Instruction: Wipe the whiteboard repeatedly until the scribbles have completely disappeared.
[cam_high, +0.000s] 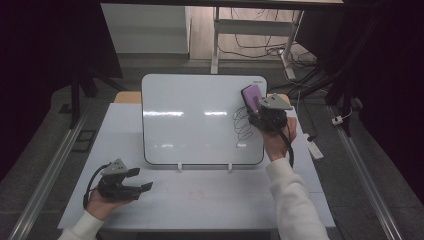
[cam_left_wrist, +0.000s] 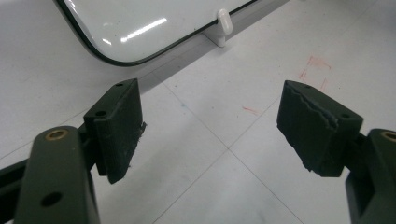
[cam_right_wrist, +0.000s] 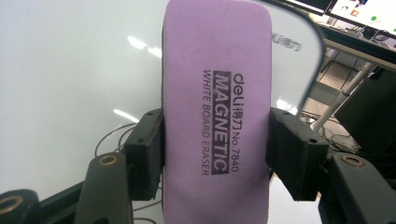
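Note:
A white board (cam_high: 190, 120) stands tilted on small feet at the middle of the table, with a black scribble (cam_high: 242, 125) near its right edge. My right gripper (cam_high: 256, 107) is shut on a purple whiteboard eraser (cam_high: 251, 97), held up by the board's upper right corner, above the scribble. In the right gripper view the eraser (cam_right_wrist: 217, 116) stands lengthwise between the two pads (cam_right_wrist: 147, 149), its printed face toward the camera. My left gripper (cam_high: 140, 179) rests low on the table at the front left, open, with nothing between its pads (cam_left_wrist: 119, 126).
The white table (cam_high: 210, 200) has faint red marks (cam_left_wrist: 315, 63) in front of the board. The board's white foot (cam_left_wrist: 223, 25) stands near the left gripper. Cables and desk legs (cam_high: 260, 45) lie on the floor beyond the table.

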